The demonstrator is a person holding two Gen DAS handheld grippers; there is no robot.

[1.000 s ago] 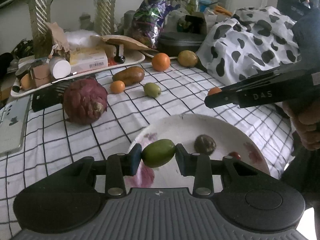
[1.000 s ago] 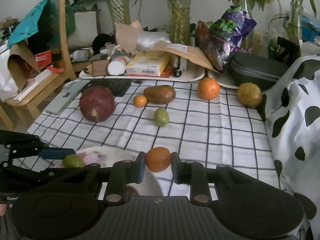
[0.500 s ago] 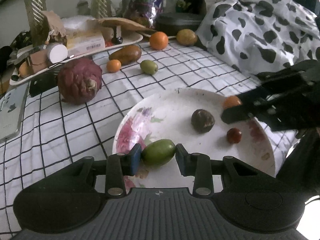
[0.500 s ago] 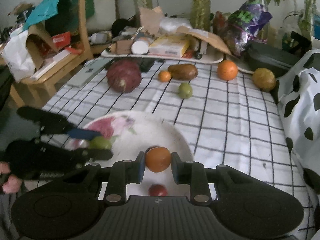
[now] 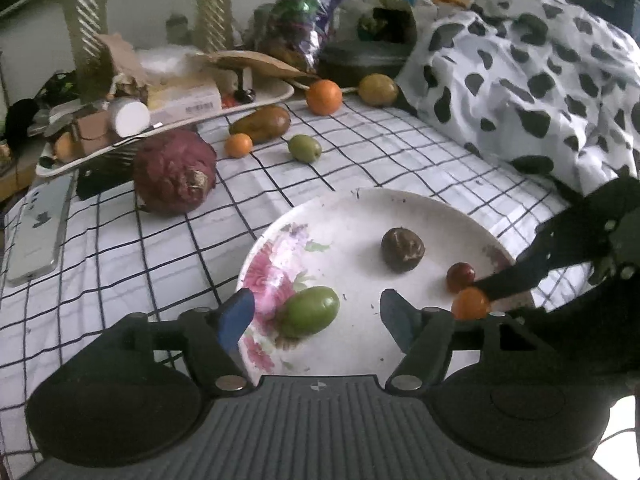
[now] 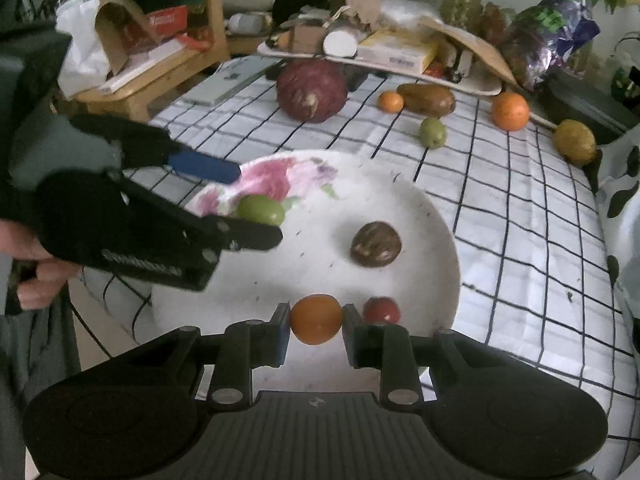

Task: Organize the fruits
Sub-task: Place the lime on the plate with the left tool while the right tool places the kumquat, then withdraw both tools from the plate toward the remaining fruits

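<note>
My left gripper [image 5: 316,314] hovers over the near edge of the floral plate [image 5: 360,216], its jaws having just been opening; they now stand apart. The green fruit [image 5: 308,311] lies on the plate between them, nearer the blue-padded left finger, and neither pad presses on it. In the right wrist view the same gripper [image 6: 236,200] enters from the left, with the green fruit [image 6: 261,209] between its two fingers on the plate's [image 6: 440,240] flowered side.

My right gripper [image 6: 316,320] is clamped on a small orange fruit [image 6: 316,319], one pad on each side, held just above the plate's near rim. In the left wrist view the right gripper [image 5: 476,298] reaches in from the right with the small orange fruit [image 5: 470,304] at its tip.

Already on the plate: a dark brown round fruit [image 6: 375,244] near the centre and a small red fruit [image 6: 382,310] just right of the orange one.

On the checked tablecloth [image 5: 120,248] beyond the plate: a large purple-red round vegetable [image 5: 174,172], a brown oblong fruit [image 5: 261,123], a small tangerine [image 5: 239,145] just beside it, a second green fruit [image 5: 305,148], a larger orange [image 5: 324,97] and a yellowish fruit [image 5: 378,89]. A cluttered tray [image 5: 256,100] stands behind them; a cow-patterned cloth [image 5: 540,80] lies to the right.
</note>
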